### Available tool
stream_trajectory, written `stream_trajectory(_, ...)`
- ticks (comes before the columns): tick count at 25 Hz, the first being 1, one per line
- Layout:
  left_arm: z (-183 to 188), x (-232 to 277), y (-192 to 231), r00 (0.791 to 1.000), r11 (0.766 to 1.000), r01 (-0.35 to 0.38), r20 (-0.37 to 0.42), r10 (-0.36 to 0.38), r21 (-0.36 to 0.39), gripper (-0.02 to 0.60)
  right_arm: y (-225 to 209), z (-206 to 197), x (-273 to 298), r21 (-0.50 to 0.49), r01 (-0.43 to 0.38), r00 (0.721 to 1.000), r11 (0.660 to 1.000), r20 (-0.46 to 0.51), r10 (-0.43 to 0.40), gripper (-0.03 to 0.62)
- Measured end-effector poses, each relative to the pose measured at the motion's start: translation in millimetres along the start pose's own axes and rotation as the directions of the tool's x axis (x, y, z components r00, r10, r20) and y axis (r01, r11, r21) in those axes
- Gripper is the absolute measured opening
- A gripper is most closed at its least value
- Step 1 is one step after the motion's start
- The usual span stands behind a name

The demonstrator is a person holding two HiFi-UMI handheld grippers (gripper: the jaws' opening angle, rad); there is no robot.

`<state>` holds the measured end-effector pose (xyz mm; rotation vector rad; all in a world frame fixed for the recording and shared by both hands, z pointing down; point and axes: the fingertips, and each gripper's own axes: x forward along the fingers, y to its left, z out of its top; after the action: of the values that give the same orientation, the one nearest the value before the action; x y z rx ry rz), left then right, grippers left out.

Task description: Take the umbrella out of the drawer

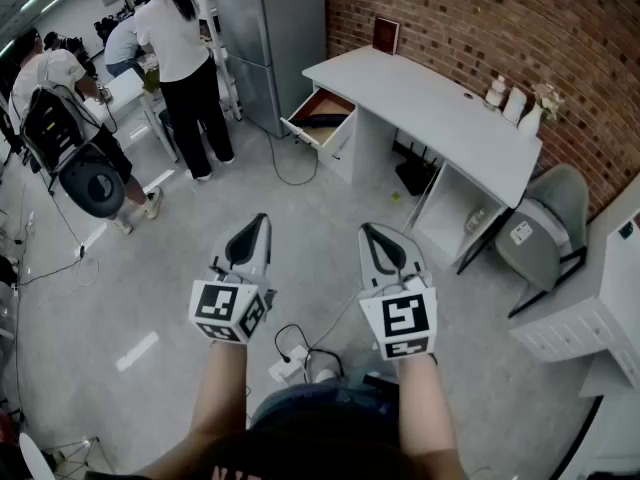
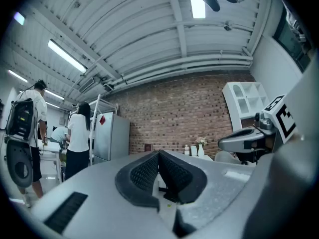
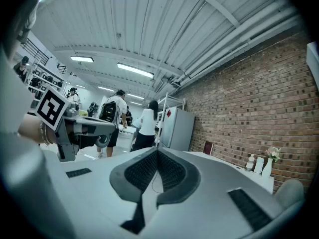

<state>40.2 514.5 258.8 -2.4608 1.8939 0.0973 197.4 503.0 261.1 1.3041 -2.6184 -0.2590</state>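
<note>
A dark, long thing lies in the open drawer. It is probably the umbrella (image 1: 325, 120), though it is too small in the head view to be sure. The drawer (image 1: 303, 130) is pulled out at the left end of the white worktop (image 1: 430, 98), which stands against the brick wall (image 1: 480, 18). So the drawer is already open, but nothing has been taken. The umbrella is inside it, well apart from both grippers, with a wide stretch of floor (image 1: 330, 203) between. By my judgement nearly the whole task is left: the approach to the drawer, the reach in, the grasp and the lift out.

The left gripper (image 1: 262, 220) and the right gripper (image 1: 368, 231) are held out side by side in front of the person. Both point about level toward the worktop. The jaws of each are pressed together tip to tip with nothing between them. In each gripper view the ribbed pads (image 2: 144, 172) meet in a single line. Other people (image 1: 185, 58) stand well off to the left near a fridge (image 1: 270, 28), away from the path to the drawer.
</note>
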Motion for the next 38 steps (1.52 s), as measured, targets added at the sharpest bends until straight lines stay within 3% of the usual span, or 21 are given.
stream_trajectory(11, -19.4, 93.6, 5.2, 0.999, 1.0, 0.005, -0.046, -0.004, 0.015, -0.002, -66.9, -17.8, 69.1, 0.033, -0.014, 1.0, 0.999, 0.007, 0.014, -0.009)
stream_trajectory(18, -40.1, 189.5, 31.5, 0.996, 1.0, -0.018, -0.092, 0.02, 0.025, -0.002, -119.6, -34.3, 154.6, 0.101, -0.082, 0.997, 0.991, 0.018, 0.08, -0.009)
stream_trajectory(27, -59.7, 314.0, 59.9, 0.987, 0.999, -0.042, -0.158, 0.044, 0.018, -0.002, -198.7, -44.4, 260.0, 0.082, -0.137, 0.99, 0.987, -0.006, 0.138, -0.009)
stream_trajectory(38, -65.1, 386.1, 82.2, 0.987, 0.998, -0.053, -0.155, 0.048, -0.026, -0.003, -242.7, -52.8, 319.3, 0.084, -0.156, 0.988, 0.984, -0.003, 0.157, -0.009)
